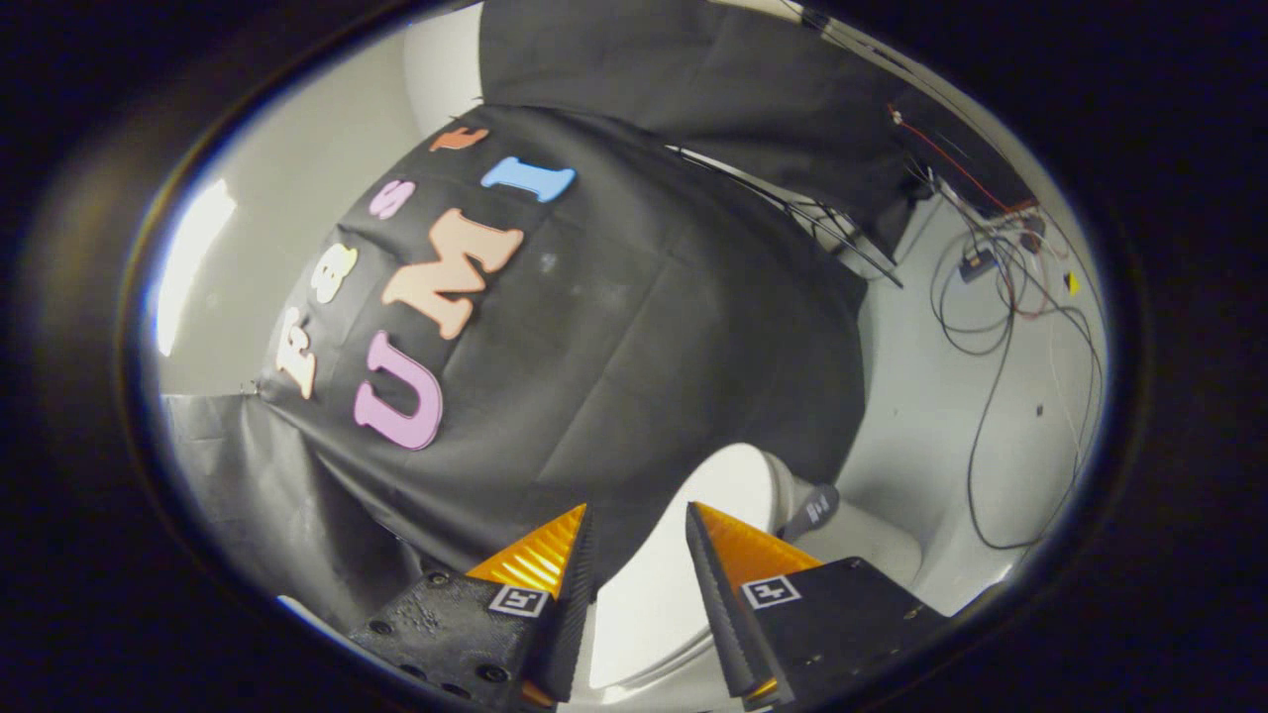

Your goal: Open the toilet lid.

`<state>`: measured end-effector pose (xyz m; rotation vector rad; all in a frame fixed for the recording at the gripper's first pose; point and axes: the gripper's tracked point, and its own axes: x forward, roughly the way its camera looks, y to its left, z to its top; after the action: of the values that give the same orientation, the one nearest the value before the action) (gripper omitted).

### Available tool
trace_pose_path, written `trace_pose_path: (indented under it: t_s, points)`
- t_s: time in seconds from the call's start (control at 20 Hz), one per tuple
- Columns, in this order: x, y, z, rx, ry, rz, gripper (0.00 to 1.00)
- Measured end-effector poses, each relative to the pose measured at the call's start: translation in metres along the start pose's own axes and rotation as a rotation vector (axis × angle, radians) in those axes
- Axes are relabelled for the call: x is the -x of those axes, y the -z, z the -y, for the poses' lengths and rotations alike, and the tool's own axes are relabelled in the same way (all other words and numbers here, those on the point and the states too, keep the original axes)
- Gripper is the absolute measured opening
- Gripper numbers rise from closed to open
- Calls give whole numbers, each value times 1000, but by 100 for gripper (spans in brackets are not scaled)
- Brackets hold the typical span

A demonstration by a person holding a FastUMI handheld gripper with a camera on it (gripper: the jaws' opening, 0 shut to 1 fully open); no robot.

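White plastic toilet lid stands raised against the black cloth wall, seen between and just beyond the tool's fingers. Tool is spread, gripping nothing, and rolled to one side, apparently to match the lid's edge. Lid judged open or nearly so. Loose cables trail across the floor.

The white toilet lid is raised, standing almost upright against the black cloth, in the lower middle of the frame, tilted.
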<state>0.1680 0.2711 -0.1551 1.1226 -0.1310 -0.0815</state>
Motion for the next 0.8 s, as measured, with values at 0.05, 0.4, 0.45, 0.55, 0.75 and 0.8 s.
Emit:
trace_pose_path:
  t_s: [0.05,0.4,0.45,0.55,0.75,0.8]
  points:
    - [-3,8,11,-16,21,-16,56]
    - [-30,21,72,-141,106,-39,56]
    - [-36,21,78,-158,106,-41,56]
    - [-50,20,90,-190,112,-53,55]
    - [-73,19,113,-238,126,-75,54]
    - [-76,14,116,-254,125,-71,53]
